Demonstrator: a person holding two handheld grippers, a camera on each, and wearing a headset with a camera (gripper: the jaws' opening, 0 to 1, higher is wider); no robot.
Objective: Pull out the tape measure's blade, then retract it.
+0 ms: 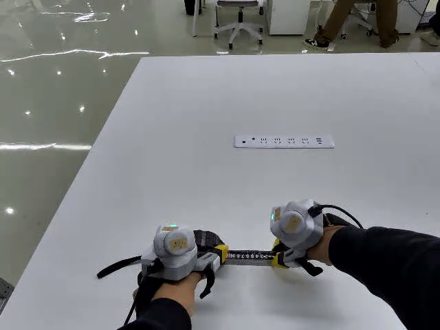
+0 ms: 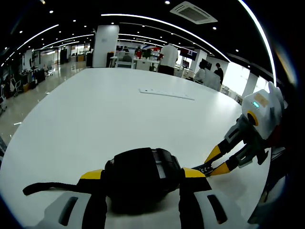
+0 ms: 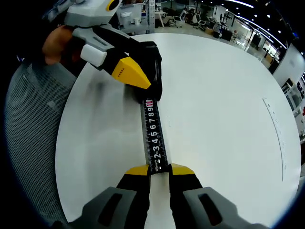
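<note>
— What sits furthest left?

— A black strap (image 1: 117,267), trailing flat over the white table (image 1: 206,137) towards its left edge. Just right of it comes the left gripper (image 2: 143,175), near the table's front edge.

— Its jaws?

— Clamped on the tape measure (image 1: 207,240): one yellow-tipped finger presses each side of the black case, which rests on the tabletop.

— And moving right from the case?

— The blade (image 3: 153,136) runs out of it, lying flat on the table with its printed numbers facing up. Only a short length is drawn out, bridging the gap between the two grippers.

— Who holds the far end?

— The right gripper (image 3: 160,171). Its two yellow tips pinch the blade's free end between them, low over the tabletop.

— Anything else on the table?

— A white power strip (image 1: 284,141), further back and well apart from both grippers, lying parallel to the blade.
</note>
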